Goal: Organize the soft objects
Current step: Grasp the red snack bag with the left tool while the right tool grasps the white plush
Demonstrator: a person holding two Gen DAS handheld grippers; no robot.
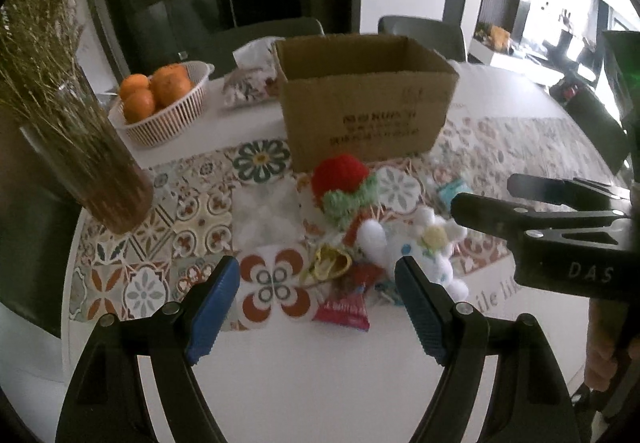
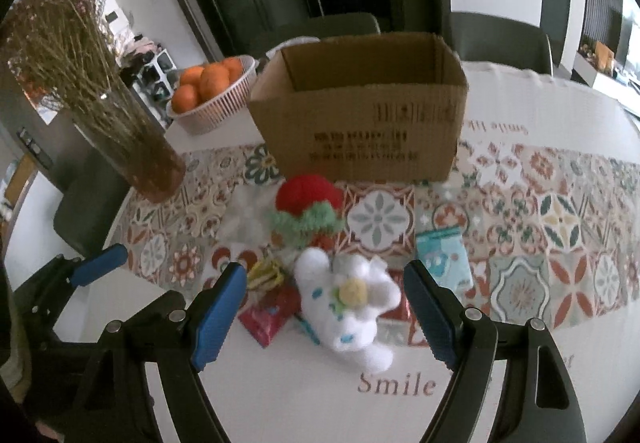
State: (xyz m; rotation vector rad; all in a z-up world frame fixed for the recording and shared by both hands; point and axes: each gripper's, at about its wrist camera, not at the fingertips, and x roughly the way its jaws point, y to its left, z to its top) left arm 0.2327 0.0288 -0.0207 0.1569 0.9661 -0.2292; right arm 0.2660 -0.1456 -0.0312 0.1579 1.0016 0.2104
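A small heap of soft toys lies on the patterned table runner in front of an open cardboard box [image 1: 360,115] [image 2: 360,131]. In it are a red and green knitted plush [image 1: 340,179] [image 2: 308,197], a white plush with a yellow-centred flower [image 1: 424,247] [image 2: 348,299] and a small yellow knitted piece [image 1: 326,263] [image 2: 266,273]. My left gripper [image 1: 318,307] hovers open above the yellow piece, holding nothing. My right gripper [image 2: 325,313] [image 1: 486,193] hovers open over the white plush, which lies between its fingers untouched. One blue pad [image 2: 100,263] of the left gripper shows at the left.
A red packet [image 1: 344,309] [image 2: 268,317] and a teal packet [image 1: 452,191] [image 2: 440,257] lie among the toys. A glass vase of dried flowers [image 1: 92,171] [image 2: 152,163] stands at the left, with a basket of oranges [image 1: 160,123] [image 2: 216,107] behind it. Chairs [image 1: 424,31] stand beyond the round table.
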